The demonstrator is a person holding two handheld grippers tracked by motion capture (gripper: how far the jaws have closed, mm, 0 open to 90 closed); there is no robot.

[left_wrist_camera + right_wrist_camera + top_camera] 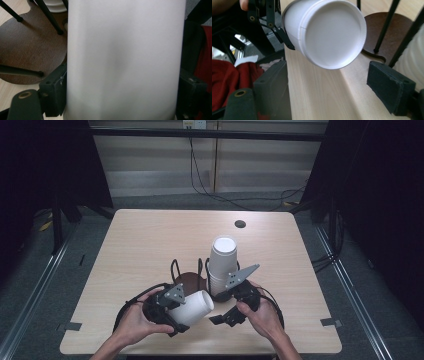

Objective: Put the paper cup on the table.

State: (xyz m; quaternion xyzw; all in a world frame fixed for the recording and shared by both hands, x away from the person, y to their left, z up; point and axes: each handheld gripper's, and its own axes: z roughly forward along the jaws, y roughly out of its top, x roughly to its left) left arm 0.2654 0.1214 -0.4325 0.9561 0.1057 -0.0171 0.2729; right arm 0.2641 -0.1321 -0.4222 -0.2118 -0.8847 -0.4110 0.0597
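Your left gripper (176, 312) is clamped on a white cup (192, 307), its pads pressed against the cup's sides in the left gripper view, where the cup (125, 60) stands between the two jaws. The cup lies tilted on its side above the near part of the surface (150, 245), its closed bottom pointing toward your right gripper (226, 316). In the right gripper view that bottom (334, 35) faces the camera, just beyond the jaws and apart from both.

Your right gripper has its jaws spread wide with nothing between them but bare wood. Your right hand (260, 317) holds it near the front edge, close beside the cup.

Just behind both grippers sits a dark brown round base (190, 281) with thin black wire uprights. A stack of white cups (222, 265) stands upright, bottom up, at the right side of that base, touching the grey plate of your right gripper in the high view. A small dark hole (240, 224) lies farther back on the surface.
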